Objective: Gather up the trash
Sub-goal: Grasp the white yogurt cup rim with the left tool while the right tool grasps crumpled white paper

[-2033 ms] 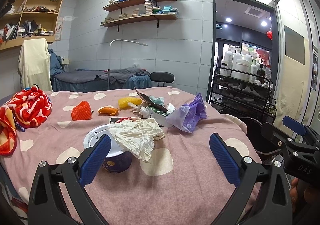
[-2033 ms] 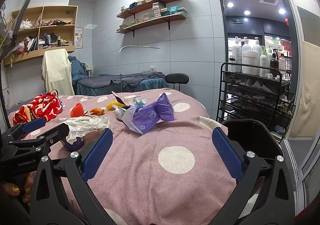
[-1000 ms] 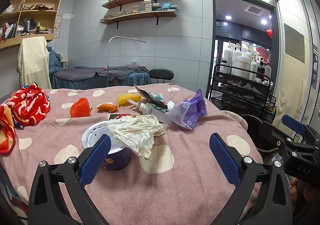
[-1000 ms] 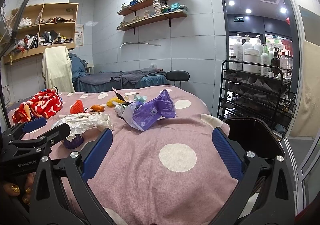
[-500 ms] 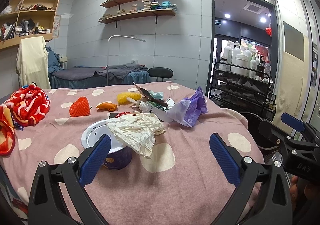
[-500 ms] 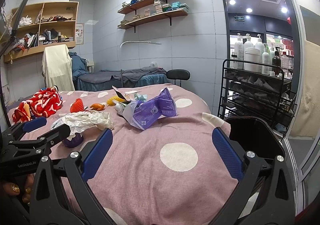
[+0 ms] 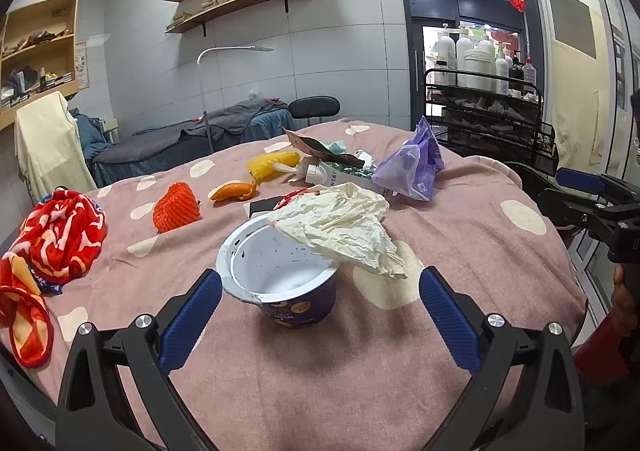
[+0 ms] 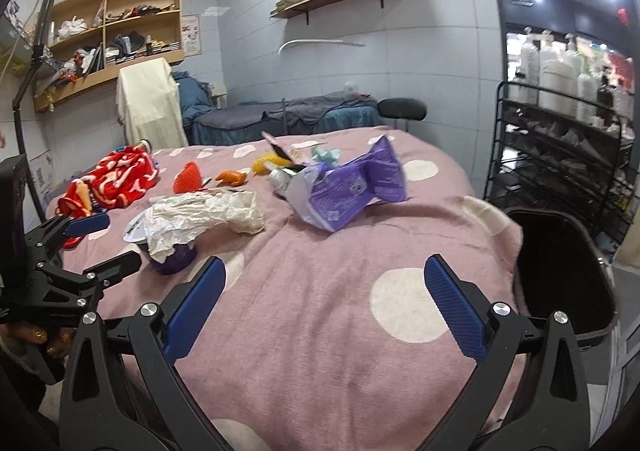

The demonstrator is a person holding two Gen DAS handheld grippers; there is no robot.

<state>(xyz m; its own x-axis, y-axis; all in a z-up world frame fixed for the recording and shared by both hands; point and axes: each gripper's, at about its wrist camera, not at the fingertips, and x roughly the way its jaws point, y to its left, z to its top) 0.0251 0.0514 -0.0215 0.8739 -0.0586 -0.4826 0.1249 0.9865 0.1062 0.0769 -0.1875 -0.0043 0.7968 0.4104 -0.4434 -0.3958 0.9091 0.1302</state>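
Near the lower centre of the left wrist view, the left gripper point(image 7: 316, 303) was seen spread wide, with nothing pinched; the cup point(image 7: 280, 283) stood upright on the pink spotted blanket point(image 7: 280, 363), just ahead of the blue pads and somewhat left of the midline. A crumpled paper point(image 7: 340, 227) was draped over the cup's far right rim and hung down its right side onto the blanket. In the right wrist view, the right gripper point(image 8: 324, 307) was likewise held spread and empty above a bare stretch of blanket, with the purple bag point(image 8: 348, 187) at mid-frame well ahead of it and the black bin point(image 8: 560, 263) at the right edge, beside the bed. More litter, an orange peel point(image 7: 232, 191) and netting among it, was scattered in the upper middle. The step in hand was judged to be the approach to the first piece, nothing yet collected. For the next move, the left gripper would need to be advanced until the cup wall or the paper lay between the pads, then pressed together; the thin cup might well be crushed or tipped.
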